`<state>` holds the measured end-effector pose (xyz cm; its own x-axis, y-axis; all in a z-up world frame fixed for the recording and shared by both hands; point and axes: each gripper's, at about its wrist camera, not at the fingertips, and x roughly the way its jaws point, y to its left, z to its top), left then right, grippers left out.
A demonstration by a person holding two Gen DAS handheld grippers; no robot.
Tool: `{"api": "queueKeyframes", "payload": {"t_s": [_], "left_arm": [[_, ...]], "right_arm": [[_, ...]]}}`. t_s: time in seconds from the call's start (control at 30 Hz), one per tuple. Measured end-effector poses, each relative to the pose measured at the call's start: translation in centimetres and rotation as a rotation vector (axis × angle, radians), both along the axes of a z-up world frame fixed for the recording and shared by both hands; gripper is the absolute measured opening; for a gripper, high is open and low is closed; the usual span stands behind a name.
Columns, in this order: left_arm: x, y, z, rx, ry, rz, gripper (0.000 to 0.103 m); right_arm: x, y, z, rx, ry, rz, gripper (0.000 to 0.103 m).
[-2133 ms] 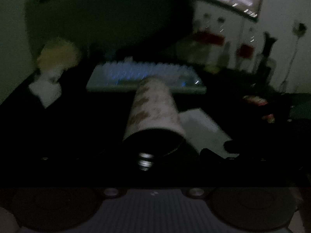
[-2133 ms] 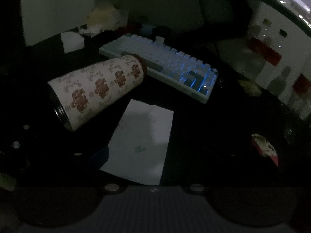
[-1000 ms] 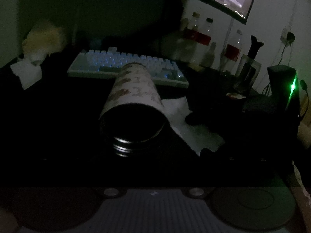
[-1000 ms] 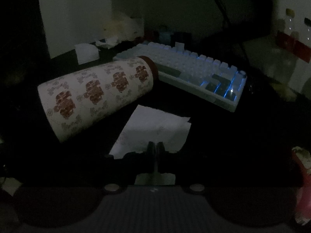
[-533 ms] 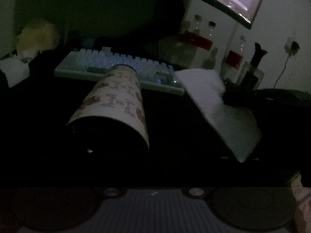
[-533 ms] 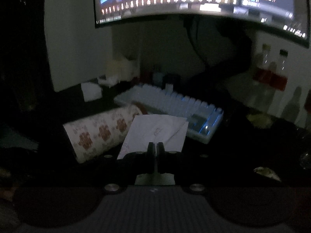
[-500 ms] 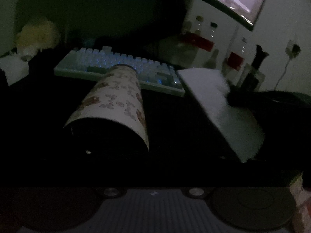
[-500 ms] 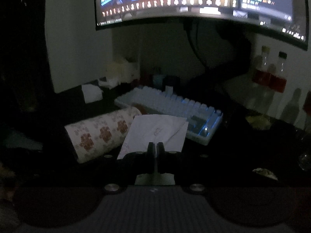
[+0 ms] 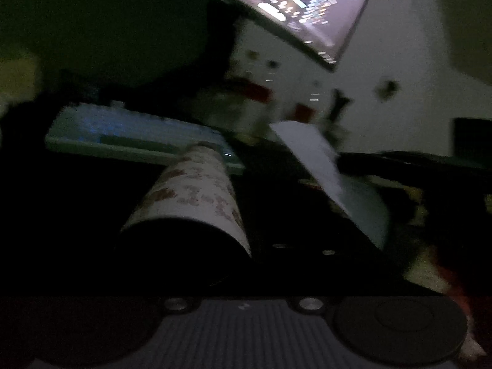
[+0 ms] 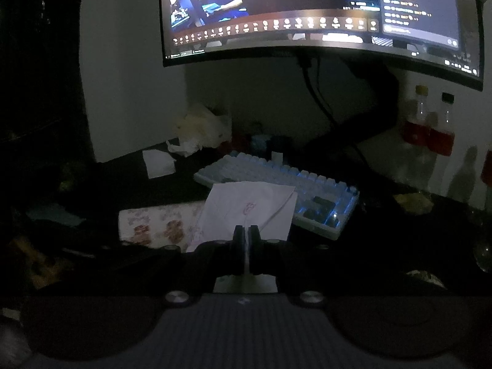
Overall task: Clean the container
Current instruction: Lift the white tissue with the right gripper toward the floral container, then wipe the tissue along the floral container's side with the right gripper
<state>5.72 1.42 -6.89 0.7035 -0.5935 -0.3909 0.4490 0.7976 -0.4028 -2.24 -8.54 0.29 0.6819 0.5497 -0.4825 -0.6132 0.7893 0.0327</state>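
A white container with brown prints (image 9: 193, 196) lies on its side, its dark open mouth toward the left wrist camera; it also shows in the right wrist view (image 10: 160, 223). My left gripper seems to hold it at the mouth, but its fingers are lost in the dark. My right gripper (image 10: 246, 233) is shut on a white paper tissue (image 10: 249, 206) and holds it up in the air, right of and above the container. The tissue also shows in the left wrist view (image 9: 326, 166).
A backlit keyboard (image 10: 276, 181) lies behind the container. A monitor (image 10: 307, 9) stands at the back. Bottles with red labels (image 10: 427, 129) stand at the right. Crumpled tissues (image 10: 196, 135) lie at the back left.
My right gripper closed on the tissue and lifted it off the desk. The left view has tilted and the container has shifted right in it.
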Motion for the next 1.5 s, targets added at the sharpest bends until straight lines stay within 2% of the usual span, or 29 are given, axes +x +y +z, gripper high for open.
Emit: {"api": "queueKeyframes", "payload": {"t_s": [0.07, 0.17, 0.23, 0.27, 0.3, 0.4, 0.53, 0.6, 0.7, 0.73, 0.93, 1.13, 1.2, 1.3, 1.5], "left_arm": [[-0.4, 1.2, -0.3, -0.008, -0.003, -0.089, 0.007], [-1.5, 1.3, -0.6, 0.047, -0.016, -0.124, 0.010], [-2.4, 0.2, -0.7, 0.127, -0.048, -0.107, 0.022], [-2.8, -0.5, -0.8, 0.175, -0.065, -0.095, 0.036], [-3.1, -1.2, -0.9, 0.219, -0.080, -0.085, 0.044], [-3.4, -2.7, -1.4, 0.290, -0.086, -0.071, 0.047], [-3.5, -3.0, -1.7, 0.286, -0.086, -0.054, 0.062], [-3.5, -2.9, -1.8, 0.260, -0.085, -0.048, 0.074], [-3.5, -2.8, -2.2, 0.228, -0.092, -0.031, 0.086], [-3.5, -2.8, -2.3, 0.223, -0.093, -0.025, 0.098], [-3.7, -2.7, -2.7, 0.216, -0.115, 0.006, 0.102], [-3.5, -2.4, -2.9, 0.193, -0.128, 0.004, 0.102], [-3.4, -2.2, -3.0, 0.178, -0.126, 0.004, 0.102], [-3.2, -2.0, -2.9, 0.157, -0.112, 0.008, 0.102], [-2.8, -2.0, -2.7, 0.143, -0.096, 0.012, 0.102]], "right_arm": [[0.1, 0.4, 0.1, 0.013, 0.015, 0.010, 0.004], [0.2, 2.0, 0.1, 0.017, 0.028, 0.043, 0.004], [0.4, 3.7, -0.2, 0.012, 0.041, 0.073, 0.004], [0.4, 4.6, -0.5, 0.008, 0.049, 0.085, 0.004], [0.5, 5.7, -0.8, 0.002, 0.059, 0.100, 0.004], [0.5, 7.9, -1.7, -0.014, 0.084, 0.132, 0.004], [0.3, 9.3, -2.1, -0.053, 0.083, 0.144, 0.004], [0.4, 9.5, -2.0, -0.069, 0.080, 0.141, 0.004], [0.8, 9.4, -2.3, -0.120, 0.045, 0.105, 0.005], [1.1, 9.2, -2.4, -0.136, 0.038, 0.072, 0.005], [2.5, 8.4, -3.4, -0.185, 0.016, -0.044, 0.005], [1.9, 10.5, -3.0, -0.086, 0.024, 0.037, 0.006], [1.4, 11.2, -2.9, -0.049, 0.027, 0.096, 0.006], [1.5, 11.0, -3.1, -0.047, 0.013, 0.106, 0.006], [5.1, 8.9, -3.6, -0.194, -0.020, -0.120, 0.006]]}}
